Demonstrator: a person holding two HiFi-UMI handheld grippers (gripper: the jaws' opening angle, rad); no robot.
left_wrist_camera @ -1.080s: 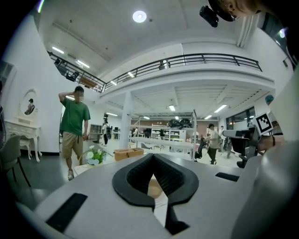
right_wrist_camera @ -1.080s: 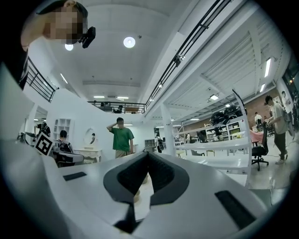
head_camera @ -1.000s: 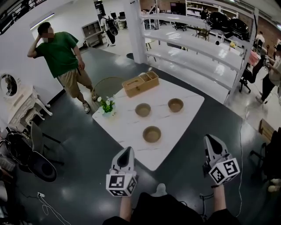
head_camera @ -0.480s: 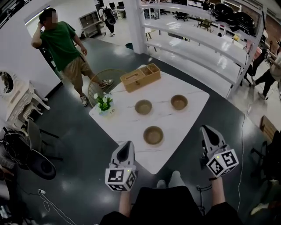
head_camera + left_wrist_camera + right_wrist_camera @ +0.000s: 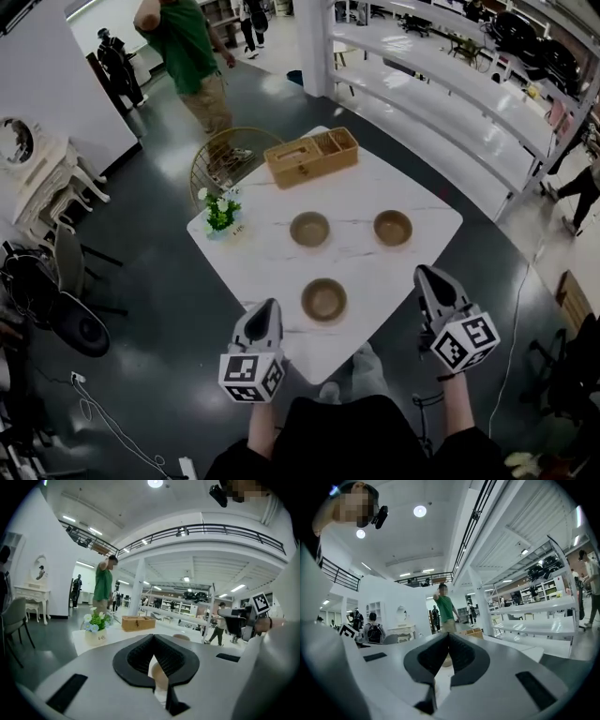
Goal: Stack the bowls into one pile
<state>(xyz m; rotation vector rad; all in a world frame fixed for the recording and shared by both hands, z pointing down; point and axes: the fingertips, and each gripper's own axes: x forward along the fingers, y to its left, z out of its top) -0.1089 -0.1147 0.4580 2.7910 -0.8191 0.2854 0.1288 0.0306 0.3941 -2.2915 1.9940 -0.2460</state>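
Tan bowls (image 5: 323,300), three overhead, one perhaps through left claw (image 5: 153,639).

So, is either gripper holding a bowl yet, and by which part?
Nothing is held. The left gripper and right gripper are shut and empty; the near bowl, left bowl and right bowl sit apart on the table.

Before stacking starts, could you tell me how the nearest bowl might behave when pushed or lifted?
The nearest bowl looks rigid and wood-coloured, so probably light, not floppy. Low and wide, it likely won't tip, though it may slide on the glossy table.
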